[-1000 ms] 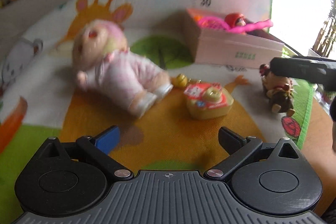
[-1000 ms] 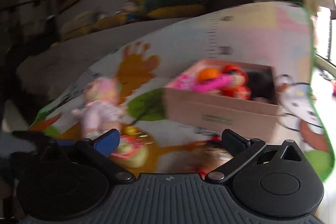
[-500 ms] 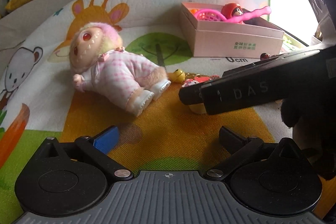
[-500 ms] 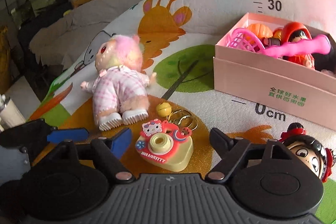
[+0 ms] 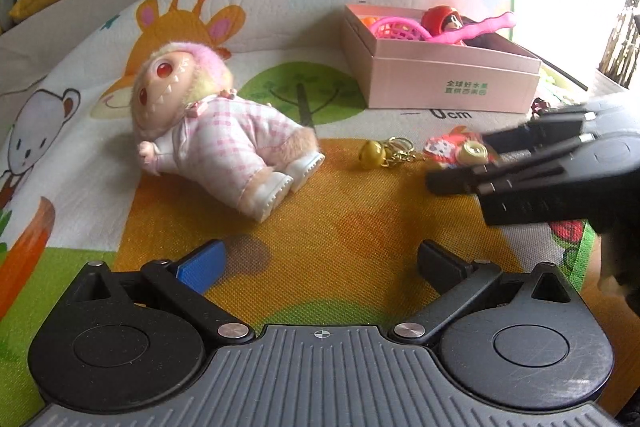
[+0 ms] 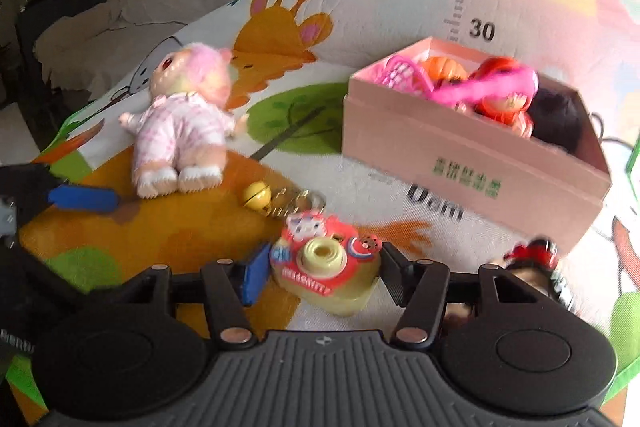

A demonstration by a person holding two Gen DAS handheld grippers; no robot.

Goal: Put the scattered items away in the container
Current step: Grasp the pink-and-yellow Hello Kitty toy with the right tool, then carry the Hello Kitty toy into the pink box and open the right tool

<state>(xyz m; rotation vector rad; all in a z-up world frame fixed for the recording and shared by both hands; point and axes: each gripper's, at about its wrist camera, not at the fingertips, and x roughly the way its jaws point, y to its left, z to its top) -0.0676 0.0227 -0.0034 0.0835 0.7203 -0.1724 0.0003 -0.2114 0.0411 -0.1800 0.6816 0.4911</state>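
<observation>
Right tongs (image 6: pixel 318 273) are closed around the toy camera (image 6: pixel 324 263), a finger pressed to each side, low on the play mat (image 6: pixel 208 227). Left tongs (image 5: pixel 320 263) are spread wide, gripping nothing, above the mat's orange patch. A yellow bell keyring (image 6: pixel 276 199) lies at 11 o'clock of the camera. The plush doll (image 5: pixel 216 131) lies at 11 o'clock of the left tongs. The pink box (image 6: pixel 472 163), holding toys, sits at 1 o'clock of the camera.
</observation>
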